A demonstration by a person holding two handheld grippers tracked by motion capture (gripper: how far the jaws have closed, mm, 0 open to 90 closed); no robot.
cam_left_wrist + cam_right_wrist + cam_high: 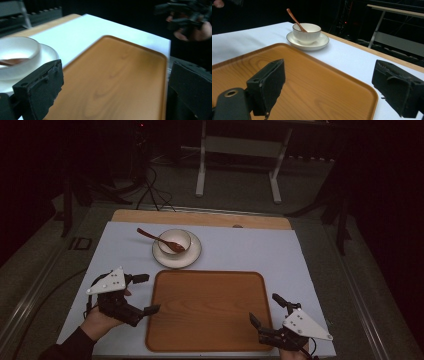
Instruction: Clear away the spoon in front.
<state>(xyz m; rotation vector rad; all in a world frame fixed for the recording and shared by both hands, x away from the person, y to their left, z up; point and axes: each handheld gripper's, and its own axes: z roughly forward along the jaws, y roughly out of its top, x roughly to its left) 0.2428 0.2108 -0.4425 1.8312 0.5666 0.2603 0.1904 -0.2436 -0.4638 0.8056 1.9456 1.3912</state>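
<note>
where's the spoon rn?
In the high view the spoon rests in the bowl on the saucer, handle leaning out to the left, just beyond the far edge of the wooden tray, left of centre.

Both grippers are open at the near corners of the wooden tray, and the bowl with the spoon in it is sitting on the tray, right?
Not quite. The bowl with the spoon sits on a saucer on the white mat beyond the tray, not on the tray; the high view shows this. The rest holds: left gripper and right gripper are open at its near corners.
</note>
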